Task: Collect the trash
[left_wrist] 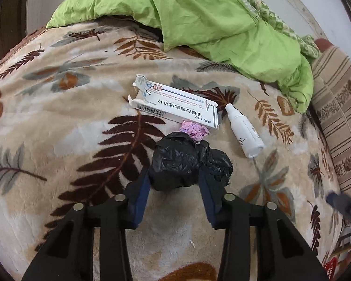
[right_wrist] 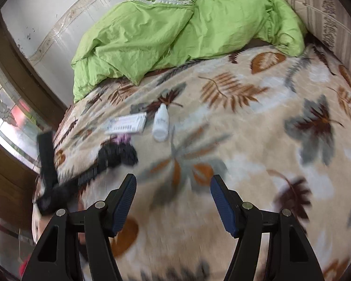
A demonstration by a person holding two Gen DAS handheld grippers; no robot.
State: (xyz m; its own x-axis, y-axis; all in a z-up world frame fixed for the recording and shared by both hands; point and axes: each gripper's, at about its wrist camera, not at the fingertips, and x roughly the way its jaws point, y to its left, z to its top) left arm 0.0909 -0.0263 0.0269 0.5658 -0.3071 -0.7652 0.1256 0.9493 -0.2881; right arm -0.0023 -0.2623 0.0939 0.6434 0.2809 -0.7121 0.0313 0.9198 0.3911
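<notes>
A crumpled black plastic bag (left_wrist: 175, 161) lies on the leaf-patterned blanket (left_wrist: 70, 107). My left gripper (left_wrist: 174, 175) is shut on the black bag, one blue pad on each side. Behind it lie a pink crumpled wrapper (left_wrist: 195, 132), a white medicine box (left_wrist: 175, 104) with an open flap, and a white spray bottle (left_wrist: 244, 130). In the right wrist view the box (right_wrist: 126, 124), the bottle (right_wrist: 161, 123), the pink wrapper (right_wrist: 122, 138) and the black bag (right_wrist: 119, 154) lie ahead to the left, blurred. My right gripper (right_wrist: 173, 196) is open and empty above the blanket (right_wrist: 245, 140).
A rumpled green duvet (left_wrist: 210, 16) lies at the far side of the bed, also seen in the right wrist view (right_wrist: 175, 32). A striped pillow (left_wrist: 337, 107) sits at the right. A white wall (right_wrist: 46, 11) and a wooden frame (right_wrist: 23, 70) stand beyond the bed.
</notes>
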